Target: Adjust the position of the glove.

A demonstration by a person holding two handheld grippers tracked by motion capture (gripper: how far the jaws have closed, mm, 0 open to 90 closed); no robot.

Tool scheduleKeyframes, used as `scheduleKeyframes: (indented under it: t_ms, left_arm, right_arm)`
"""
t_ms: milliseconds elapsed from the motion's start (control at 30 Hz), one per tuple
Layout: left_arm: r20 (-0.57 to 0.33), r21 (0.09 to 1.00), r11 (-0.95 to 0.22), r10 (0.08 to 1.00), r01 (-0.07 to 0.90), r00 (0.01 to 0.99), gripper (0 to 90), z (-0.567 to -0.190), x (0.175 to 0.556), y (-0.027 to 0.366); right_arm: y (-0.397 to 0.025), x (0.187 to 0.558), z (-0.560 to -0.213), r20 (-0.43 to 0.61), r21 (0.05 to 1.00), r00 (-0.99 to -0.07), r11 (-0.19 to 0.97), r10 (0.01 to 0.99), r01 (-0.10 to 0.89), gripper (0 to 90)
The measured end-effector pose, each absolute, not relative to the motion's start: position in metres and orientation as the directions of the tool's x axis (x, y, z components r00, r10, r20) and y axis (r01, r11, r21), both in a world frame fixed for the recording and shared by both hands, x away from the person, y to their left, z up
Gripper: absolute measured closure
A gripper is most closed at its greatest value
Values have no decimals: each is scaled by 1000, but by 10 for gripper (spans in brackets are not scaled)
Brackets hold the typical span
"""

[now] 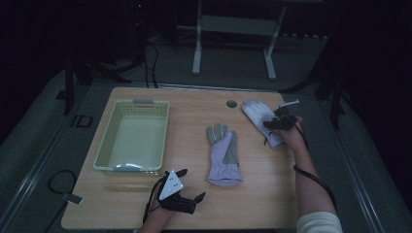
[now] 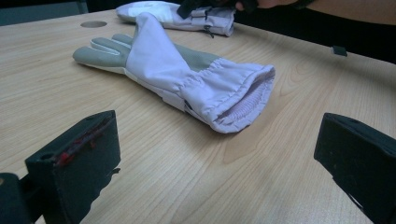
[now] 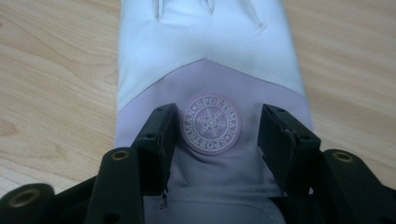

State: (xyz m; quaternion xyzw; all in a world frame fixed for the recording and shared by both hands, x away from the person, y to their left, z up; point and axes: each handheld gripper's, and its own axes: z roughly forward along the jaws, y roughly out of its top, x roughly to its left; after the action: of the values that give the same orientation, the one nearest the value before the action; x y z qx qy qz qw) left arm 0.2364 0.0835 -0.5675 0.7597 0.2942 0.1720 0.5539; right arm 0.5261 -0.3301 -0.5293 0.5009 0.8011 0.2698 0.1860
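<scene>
At nine o'clock on the light wooden table point(image 1: 194, 213) stands the pale yellow slatted plastic basket point(image 1: 132, 136), with nothing in it, and at seven o'clock your left gripper point(image 1: 190, 184) rests with its jaws spread wide and nothing between them. At the centre lies the lilac-and-grey fabric glove point(image 1: 223, 155), fingers toward twelve o'clock, cuff toward you, untouched. At two o'clock your right gripper point(image 3: 212, 140) sits on the white-and-lilac fabric glove with the round snowflake badge point(image 3: 210, 60), jaws parted either side of the badge, not yet pinched; judged so, both gloves remain to be moved.
</scene>
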Motion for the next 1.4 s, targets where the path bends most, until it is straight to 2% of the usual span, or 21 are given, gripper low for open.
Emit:
scheduleKeyframes:
  t_ms: [133, 400, 500, 700, 800, 1033, 1400]
  left_arm:
    - [-65, 943, -213, 636, 256, 769, 3, -567, 236, 84]
    - [-69, 942, -213, 636, 261, 769, 3, -567, 237, 84]
    - [-75, 942, -208, 637, 264, 767, 3, -568, 237, 84]
    - [-71, 942, -211, 637, 261, 768, 3, -567, 237, 84]
    - [-74, 942, -208, 638, 264, 766, 3, -568, 237, 84]
    - [-74, 942, -207, 641, 265, 764, 3, -568, 237, 84]
    - [-56, 943, -218, 641, 252, 765, 3, -567, 236, 83]
  right_arm:
    - [-330, 524, -532, -6, 629, -448, 351, 894, 693, 590]
    - [-324, 523, -531, -10, 608, -420, 339, 908, 718, 666]
    - [-319, 521, -530, -31, 604, -386, 325, 922, 728, 716]
    - [-316, 517, -526, -5, 618, -298, 237, 954, 749, 782]
    - [-315, 511, -519, -22, 631, -250, 207, 968, 747, 791]
    - [-318, 482, -502, 11, 669, -180, 127, 984, 732, 794]
    - [-311, 412, -480, 96, 723, -84, -11, 992, 691, 794]
